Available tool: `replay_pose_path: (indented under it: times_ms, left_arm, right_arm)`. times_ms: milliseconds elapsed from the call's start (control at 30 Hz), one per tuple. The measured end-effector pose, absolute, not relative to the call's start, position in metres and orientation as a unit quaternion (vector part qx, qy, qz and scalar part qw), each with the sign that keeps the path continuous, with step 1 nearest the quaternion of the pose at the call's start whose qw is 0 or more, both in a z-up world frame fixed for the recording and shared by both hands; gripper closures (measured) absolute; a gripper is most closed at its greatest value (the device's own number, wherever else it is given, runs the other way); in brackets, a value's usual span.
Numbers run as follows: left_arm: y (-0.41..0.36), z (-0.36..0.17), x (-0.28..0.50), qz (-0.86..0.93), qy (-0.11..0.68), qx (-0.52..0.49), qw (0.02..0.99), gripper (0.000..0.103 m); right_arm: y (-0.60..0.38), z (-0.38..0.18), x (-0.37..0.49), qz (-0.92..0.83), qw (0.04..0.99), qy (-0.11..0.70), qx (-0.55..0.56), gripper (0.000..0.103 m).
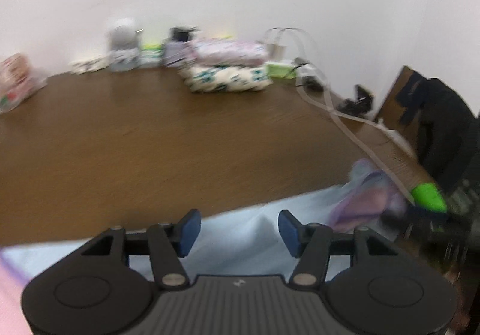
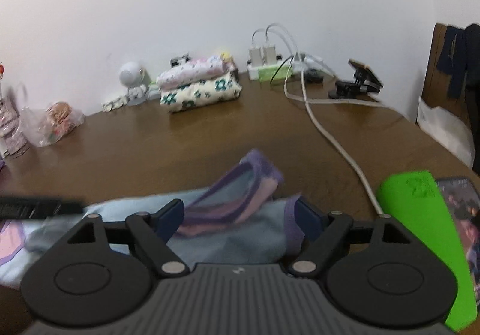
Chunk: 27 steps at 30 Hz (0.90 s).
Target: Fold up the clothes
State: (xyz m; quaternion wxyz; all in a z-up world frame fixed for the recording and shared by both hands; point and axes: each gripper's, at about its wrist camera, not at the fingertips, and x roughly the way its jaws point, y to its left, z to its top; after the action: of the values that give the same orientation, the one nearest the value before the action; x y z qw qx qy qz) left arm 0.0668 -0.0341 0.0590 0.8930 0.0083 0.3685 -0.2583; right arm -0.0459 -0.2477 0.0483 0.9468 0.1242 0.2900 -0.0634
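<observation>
A light blue garment (image 1: 240, 233) with purple and pink trim lies at the near edge of the brown table (image 1: 150, 131). My left gripper (image 1: 238, 228) hovers over its flat blue part, open, with nothing between the blue pads. In the right wrist view the same garment (image 2: 240, 233) bunches up into a purple-edged fold (image 2: 243, 185). My right gripper (image 2: 240, 221) stands open around that bunched cloth, its right pad against a purple hem; the jaws are not closed on it. A folded stack of floral clothes (image 2: 199, 89) sits at the back by the wall.
White cables (image 2: 327, 131) run from a power strip (image 2: 270, 64) across the right side of the table. A phone holder (image 2: 357, 79) stands at the back right. A plastic bag (image 2: 51, 125) lies at the left. A green object (image 2: 420, 215) and a phone (image 2: 462, 215) lie near right.
</observation>
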Motion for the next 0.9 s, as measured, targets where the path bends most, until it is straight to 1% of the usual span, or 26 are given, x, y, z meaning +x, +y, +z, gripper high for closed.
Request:
replay_pose_path:
  times_ms: [33, 67, 133, 167, 333, 367, 467, 533, 600, 633, 667, 700, 733, 767, 800, 867, 900]
  left_arm:
    - [-0.044, 0.06, 0.072, -0.269, 0.371, 0.006, 0.889, 0.047]
    - [-0.054, 0.06, 0.077, -0.281, 0.376, 0.002, 0.883, 0.05]
    - [-0.073, 0.058, 0.087, -0.309, 0.388, -0.007, 0.868, 0.061]
    - [-0.083, 0.055, 0.091, -0.331, 0.399, -0.015, 0.855, 0.07]
    - [-0.094, 0.033, 0.107, -0.348, 0.451, -0.063, 0.819, 0.087]
    - [-0.095, 0.029, 0.11, -0.349, 0.461, -0.073, 0.813, 0.089]
    - [-0.099, 0.015, 0.119, -0.35, 0.491, -0.101, 0.791, 0.089]
    - [-0.097, 0.011, 0.122, -0.354, 0.497, -0.118, 0.784, 0.089]
    - [-0.091, 0.008, 0.123, -0.357, 0.498, -0.137, 0.778, 0.088]
    - [-0.086, 0.005, 0.124, -0.355, 0.502, -0.153, 0.774, 0.087]
    - [-0.081, 0.005, 0.125, -0.352, 0.505, -0.165, 0.77, 0.087]
    - [-0.076, 0.008, 0.127, -0.349, 0.508, -0.171, 0.768, 0.086]
    - [-0.068, 0.014, 0.126, -0.348, 0.503, -0.177, 0.771, 0.084]
    - [-0.056, 0.022, 0.122, -0.349, 0.487, -0.182, 0.78, 0.075]
    - [-0.044, 0.03, 0.117, -0.349, 0.47, -0.187, 0.788, 0.065]
    - [-0.021, 0.047, 0.108, -0.345, 0.438, -0.192, 0.807, 0.057]
    - [-0.009, 0.054, 0.103, -0.334, 0.425, -0.185, 0.821, 0.055]
  right_arm:
    - [-0.248, 0.047, -0.048, -0.058, 0.945, 0.295, 0.132, 0.019]
    - [-0.251, 0.045, -0.048, -0.055, 0.942, 0.298, 0.143, 0.019]
    - [-0.255, 0.041, -0.048, -0.048, 0.937, 0.304, 0.165, 0.018]
    - [-0.257, 0.04, -0.048, -0.044, 0.934, 0.308, 0.175, 0.018]
    - [-0.269, 0.03, -0.048, -0.027, 0.918, 0.322, 0.23, 0.018]
    - [-0.272, 0.029, -0.047, -0.027, 0.915, 0.321, 0.241, 0.018]
    - [-0.281, 0.027, -0.038, -0.038, 0.911, 0.305, 0.273, 0.018]
    - [-0.284, 0.027, -0.031, -0.04, 0.908, 0.298, 0.291, 0.018]
    - [-0.283, 0.026, -0.024, -0.054, 0.91, 0.295, 0.286, 0.022]
    - [-0.282, 0.024, -0.021, -0.063, 0.911, 0.295, 0.281, 0.03]
    - [-0.282, 0.022, -0.02, -0.071, 0.911, 0.294, 0.281, 0.034]
    - [-0.282, 0.021, -0.018, -0.077, 0.91, 0.293, 0.282, 0.036]
    - [-0.283, 0.021, -0.018, -0.079, 0.911, 0.292, 0.282, 0.046]
    - [-0.282, 0.02, -0.017, -0.077, 0.912, 0.291, 0.278, 0.05]
    - [-0.281, 0.019, -0.016, -0.075, 0.914, 0.291, 0.274, 0.06]
    - [-0.28, 0.017, -0.015, -0.07, 0.917, 0.29, 0.266, 0.082]
    - [-0.28, 0.017, -0.015, -0.068, 0.918, 0.289, 0.262, 0.084]
